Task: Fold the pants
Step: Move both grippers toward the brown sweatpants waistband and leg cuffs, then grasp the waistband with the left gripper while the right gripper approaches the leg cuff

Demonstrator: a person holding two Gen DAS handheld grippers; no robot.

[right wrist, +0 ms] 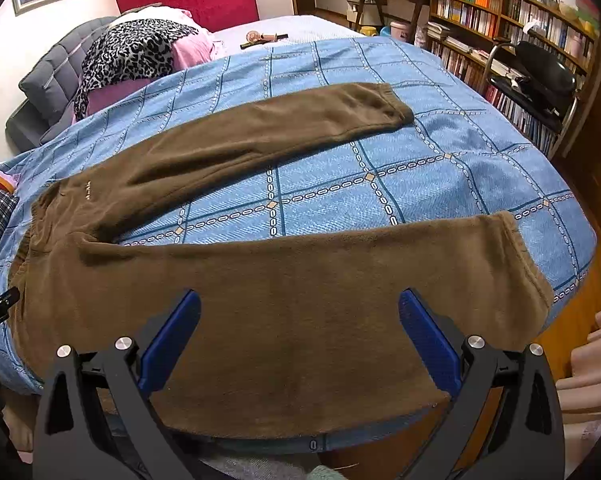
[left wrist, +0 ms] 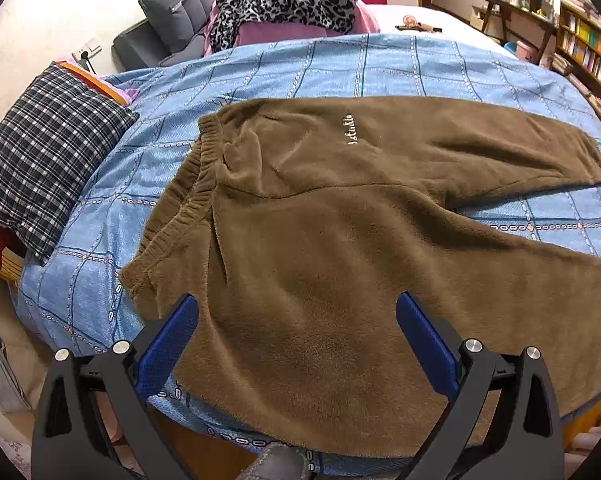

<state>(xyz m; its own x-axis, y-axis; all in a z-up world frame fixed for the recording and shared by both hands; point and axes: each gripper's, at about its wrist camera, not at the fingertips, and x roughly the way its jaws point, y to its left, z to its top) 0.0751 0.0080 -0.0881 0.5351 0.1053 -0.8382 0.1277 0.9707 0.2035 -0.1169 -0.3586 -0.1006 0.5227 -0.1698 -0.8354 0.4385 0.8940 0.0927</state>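
Brown fleece pants (left wrist: 340, 220) lie spread flat on a blue checked bedspread (left wrist: 340, 64), waistband to the left, both legs running right and splayed apart. My left gripper (left wrist: 298, 308) is open, its blue pads over the near hip below the waistband (left wrist: 188, 196). In the right wrist view the pants (right wrist: 300, 280) show both legs. My right gripper (right wrist: 300, 304) is open over the near leg, with its cuff (right wrist: 528, 264) to the right. The far leg's cuff (right wrist: 392, 104) lies near the bed's middle. Neither gripper holds cloth.
A plaid pillow (left wrist: 48, 152) lies at the left bed edge. A leopard-print cloth (left wrist: 284, 0) on pink bedding and a grey cushion (left wrist: 180, 4) sit at the head. Bookshelves (right wrist: 500, 12) and a black chair (right wrist: 540, 76) stand right. Small objects (right wrist: 260, 38) lie beyond the bedspread.
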